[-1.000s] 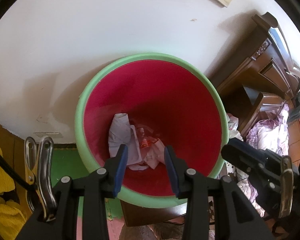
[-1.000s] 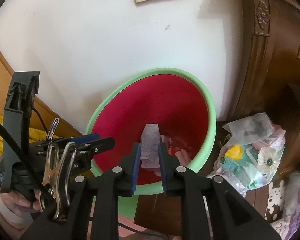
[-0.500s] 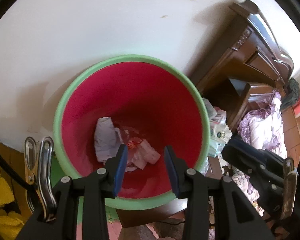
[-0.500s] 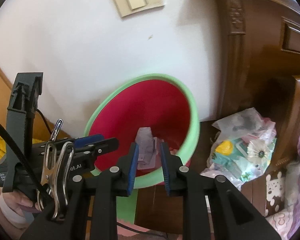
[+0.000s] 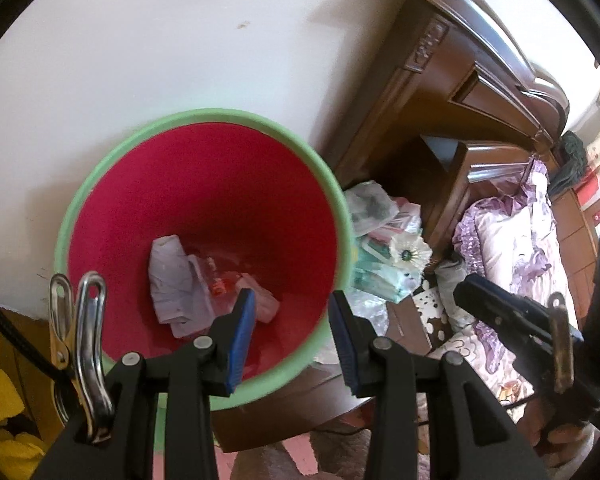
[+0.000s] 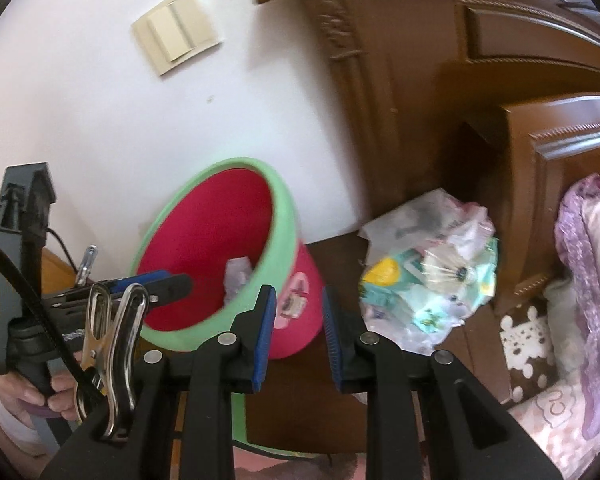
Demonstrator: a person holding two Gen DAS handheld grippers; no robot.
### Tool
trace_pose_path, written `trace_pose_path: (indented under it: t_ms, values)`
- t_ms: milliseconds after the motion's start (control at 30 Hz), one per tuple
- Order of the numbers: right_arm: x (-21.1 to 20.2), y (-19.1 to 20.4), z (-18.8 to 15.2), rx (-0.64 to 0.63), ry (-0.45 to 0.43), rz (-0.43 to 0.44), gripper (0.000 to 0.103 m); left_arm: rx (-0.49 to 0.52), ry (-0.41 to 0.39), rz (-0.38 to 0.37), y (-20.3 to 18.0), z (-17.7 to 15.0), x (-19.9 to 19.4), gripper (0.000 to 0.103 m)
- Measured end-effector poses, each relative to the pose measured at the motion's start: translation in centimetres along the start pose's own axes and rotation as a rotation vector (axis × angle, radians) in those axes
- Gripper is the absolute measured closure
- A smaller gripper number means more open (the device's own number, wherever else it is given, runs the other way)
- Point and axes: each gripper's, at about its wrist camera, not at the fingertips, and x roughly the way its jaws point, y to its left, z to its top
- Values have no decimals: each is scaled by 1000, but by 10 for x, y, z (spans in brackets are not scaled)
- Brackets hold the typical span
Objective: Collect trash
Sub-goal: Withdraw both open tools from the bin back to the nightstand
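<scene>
A red bin with a green rim is seen against a white wall. It stands on a dark wood top. Inside the bin, at the bottom, crumpled trash is seen: a pale paper wad next to clear wrap with red print. From the right wrist view, only a bit of pale paper is seen over the rim.

The left gripper is held wide open above the near rim of the bin. Nothing is held between its blue pads. One pad is seen over the inside of the bin and the other just past the rim.

The right gripper is also held open, and nothing is held in it. It is pointed at the outside of the bin, near a sticker on the red wall. It is seen from the left wrist view too, off to the right side.

Just beside the bin, a clear bag full of packets is seen on the same dark top. It is touching or almost touching the bin; which one cannot be told. Behind it, a brown carved headboard is seen. A purple and pink blanket is seen at the right. A beige switch is seen on the wall above the bin.
</scene>
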Motion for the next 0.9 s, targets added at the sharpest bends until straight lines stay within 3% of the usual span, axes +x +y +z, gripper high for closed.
trace_pose_path:
  t_ms: [400, 667, 900]
  values:
    - [2, -83, -3, 64, 26, -100, 75, -19, 7, 20, -52, -7, 9, 64]
    - [40, -132, 6, 82, 118, -168, 74, -45, 15, 25, -82, -11, 19, 64]
    - [81, -147, 14, 22, 186, -176, 74, -69, 38, 34, -103, -14, 37, 64]
